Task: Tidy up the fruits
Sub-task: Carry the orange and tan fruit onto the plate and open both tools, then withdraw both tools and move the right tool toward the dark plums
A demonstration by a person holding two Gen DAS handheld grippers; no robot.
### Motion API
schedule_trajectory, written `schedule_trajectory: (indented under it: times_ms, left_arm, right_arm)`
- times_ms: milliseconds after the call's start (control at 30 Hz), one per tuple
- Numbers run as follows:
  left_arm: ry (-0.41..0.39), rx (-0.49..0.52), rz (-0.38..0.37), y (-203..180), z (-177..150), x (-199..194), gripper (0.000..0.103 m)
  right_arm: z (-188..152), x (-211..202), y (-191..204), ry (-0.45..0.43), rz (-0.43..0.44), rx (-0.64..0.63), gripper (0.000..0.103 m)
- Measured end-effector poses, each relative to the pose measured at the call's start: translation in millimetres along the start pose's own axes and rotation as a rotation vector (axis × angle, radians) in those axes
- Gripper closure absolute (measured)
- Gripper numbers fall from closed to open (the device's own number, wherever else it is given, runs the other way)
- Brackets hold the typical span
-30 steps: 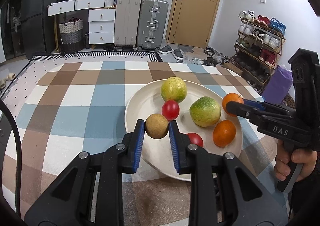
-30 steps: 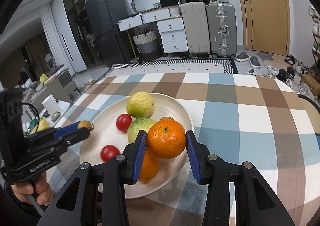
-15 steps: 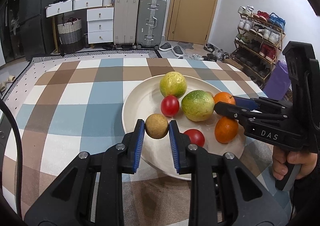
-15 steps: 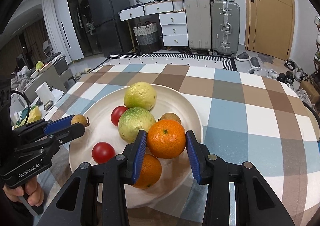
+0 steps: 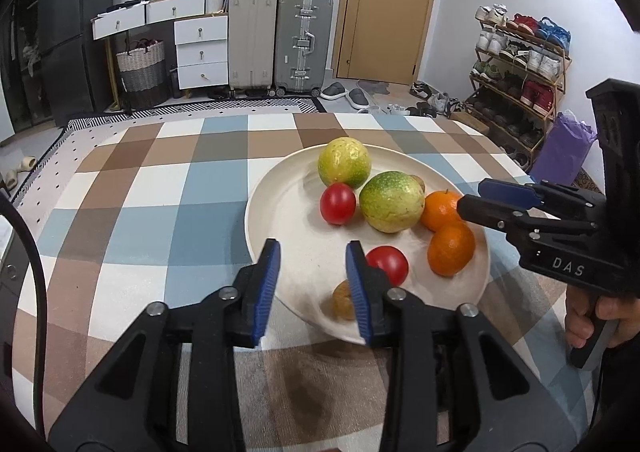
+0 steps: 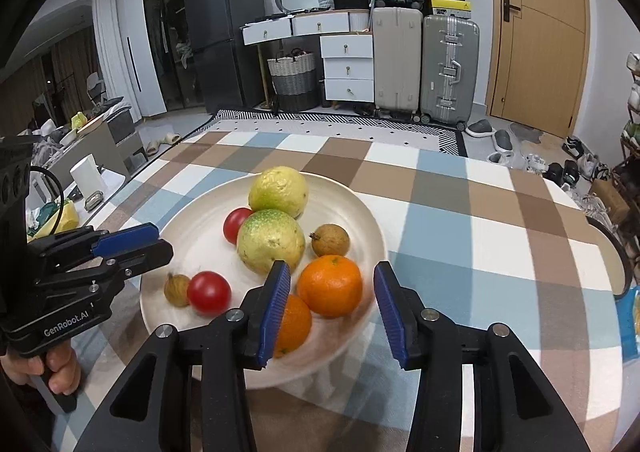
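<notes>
Left wrist view: the left gripper (image 5: 313, 272) stands with its jaws parted and nothing between the pads; they have just been opening. The small brown fruit (image 5: 343, 305) lies free on the cream plate (image 5: 280, 212), just beside the inner face of the right-hand finger, next to a red tomato (image 5: 389, 265). Further in on the plate sit a second tomato (image 5: 338, 204), two green-yellow guavas (image 5: 391, 201), and two oranges (image 5: 451, 249). The plate rests on a checked tablecloth (image 5: 160, 204). The right gripper (image 5: 480, 198) enters from the right, held by a hand (image 5: 596, 318).

Right wrist view: the right gripper's jaws have just been widening and stand clear of the upper orange (image 6: 330, 285), which sits between them on the plate near its front rim, against the lower orange (image 6: 294, 324). A second brown fruit (image 6: 330, 240) lies behind it. The left gripper reaches in at the left, apart from the fruit.
</notes>
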State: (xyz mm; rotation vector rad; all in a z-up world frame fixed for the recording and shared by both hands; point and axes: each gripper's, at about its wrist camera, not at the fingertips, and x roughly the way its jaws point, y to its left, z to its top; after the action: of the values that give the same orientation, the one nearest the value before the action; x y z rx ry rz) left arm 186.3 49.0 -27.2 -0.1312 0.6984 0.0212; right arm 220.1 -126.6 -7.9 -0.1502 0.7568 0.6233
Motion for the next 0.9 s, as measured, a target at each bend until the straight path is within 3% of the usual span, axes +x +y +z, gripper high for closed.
schedule_trajectory:
  times_ms: [133, 200, 233, 300, 500, 900]
  left_arm:
    - [-0.023, 0.002, -0.014, -1.6, -4.0, -18.1, 0.04]
    - [-0.029, -0.003, -0.021, -2.0, -5.1, -27.1, 0.019]
    - [-0.041, -0.01, -0.025, -2.2, -6.7, -33.6, 0.017]
    - [-0.051, -0.01, -0.033, -3.0, -9.5, -42.9, 0.015]
    - [-0.061, -0.002, -0.006, -6.5, -22.1, -63.6, 0.001]
    - [-0.019, -0.014, 0.022, -5.6, -33.9, -57.1, 0.001]
  right_arm:
    - [-7.4, -12.9, -4.9, -0.004, 0.018, 0.009, 0.05]
    - [-11.5, -17.9, -5.4, -0.001, 0.035, 0.008, 0.037]
    - [-13.7, -20.6, -4.7, -0.001, 0.042, 0.005, 0.035]
    - [-18.6, -26.1, -3.2, -0.001, 0.062, 0.001, 0.019]
    - [-28.8, -36.1, 0.5, 0.005, 0.065, 0.019, 0.0]
    - [-42.1, -35.7, 1.4, 0.035, 0.124, 0.04, 0.0]
